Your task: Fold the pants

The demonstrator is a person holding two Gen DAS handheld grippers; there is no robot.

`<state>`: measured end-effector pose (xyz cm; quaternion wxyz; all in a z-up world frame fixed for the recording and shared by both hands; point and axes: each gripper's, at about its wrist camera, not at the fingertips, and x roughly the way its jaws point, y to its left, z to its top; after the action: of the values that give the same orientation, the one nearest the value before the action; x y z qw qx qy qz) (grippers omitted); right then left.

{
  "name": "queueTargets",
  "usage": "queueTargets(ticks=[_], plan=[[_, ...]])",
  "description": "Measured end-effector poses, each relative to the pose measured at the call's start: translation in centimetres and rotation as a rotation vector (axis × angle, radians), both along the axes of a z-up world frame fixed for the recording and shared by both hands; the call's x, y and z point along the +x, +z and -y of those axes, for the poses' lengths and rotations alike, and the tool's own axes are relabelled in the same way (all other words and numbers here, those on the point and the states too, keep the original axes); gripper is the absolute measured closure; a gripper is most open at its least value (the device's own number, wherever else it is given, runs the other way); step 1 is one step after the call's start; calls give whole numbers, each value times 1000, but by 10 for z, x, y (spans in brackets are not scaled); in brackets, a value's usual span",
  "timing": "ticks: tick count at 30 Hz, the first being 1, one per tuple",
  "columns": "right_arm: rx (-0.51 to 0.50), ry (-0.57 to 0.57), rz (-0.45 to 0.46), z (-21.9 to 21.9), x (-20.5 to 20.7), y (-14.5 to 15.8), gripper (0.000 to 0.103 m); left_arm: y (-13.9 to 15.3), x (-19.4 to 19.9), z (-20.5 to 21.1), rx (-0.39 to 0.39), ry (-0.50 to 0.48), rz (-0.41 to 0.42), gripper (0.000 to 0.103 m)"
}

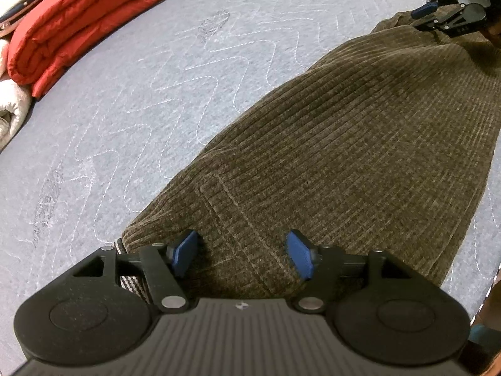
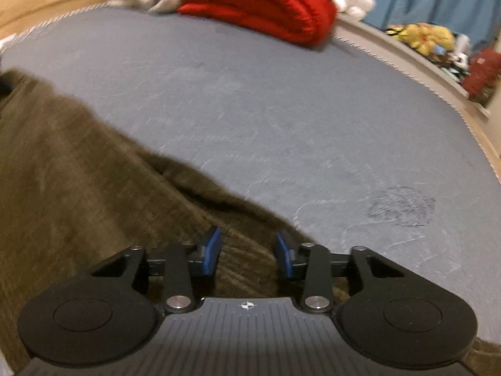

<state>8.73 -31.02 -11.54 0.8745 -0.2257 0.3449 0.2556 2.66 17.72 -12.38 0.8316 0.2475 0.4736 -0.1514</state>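
Observation:
Olive-brown corduroy pants (image 1: 344, 144) lie flat on a grey quilted mat (image 1: 141, 109), folded lengthwise. My left gripper (image 1: 242, 255) is open above the waistband end, blue pads on either side of a pocket seam. My right gripper (image 2: 247, 255) is open over the other end of the pants (image 2: 78, 172); it also shows in the left wrist view (image 1: 438, 15) at the far top right, over the leg end. Neither gripper holds cloth.
A folded red quilt (image 1: 84, 18) and a white blanket (image 1: 9, 109) lie at the mat's far edge; the quilt also shows in the right wrist view (image 2: 260, 3). Toys and clutter (image 2: 438, 40) sit beyond the mat's right edge.

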Motion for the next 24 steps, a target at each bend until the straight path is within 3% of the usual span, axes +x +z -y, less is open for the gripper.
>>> queueTargets(ticks=[2, 4, 5, 8, 13, 15, 18, 20, 22, 24], plan=[[-21, 7, -2, -2, 1, 2, 64, 0, -1, 3, 9, 2, 3, 32], [-9, 13, -15, -2, 3, 4, 75, 0, -2, 6, 16, 7, 8, 32], [12, 14, -31, -3, 5, 5, 87, 0, -3, 7, 18, 15, 10, 32], [15, 20, -30, -4, 9, 5, 99, 1, -6, 14, 38, 47, 26, 32], [101, -94, 37, 9, 17, 23, 102, 14, -13, 34, 79, 55, 120, 32], [15, -259, 168, 12, 24, 23, 103, 23, -16, 43, 51, 50, 160, 32], [109, -343, 117, 32, 32, 26, 103, 33, -19, 54, -11, 20, 212, 32], [115, -357, 144, 36, 26, 31, 103, 38, -18, 59, -63, 5, 226, 32], [180, -353, 149, 42, 18, 40, 103, 41, -15, 60, -107, 0, 226, 41], [239, -324, 147, 46, 7, 49, 100, 42, -9, 57, -149, 9, 214, 64]])
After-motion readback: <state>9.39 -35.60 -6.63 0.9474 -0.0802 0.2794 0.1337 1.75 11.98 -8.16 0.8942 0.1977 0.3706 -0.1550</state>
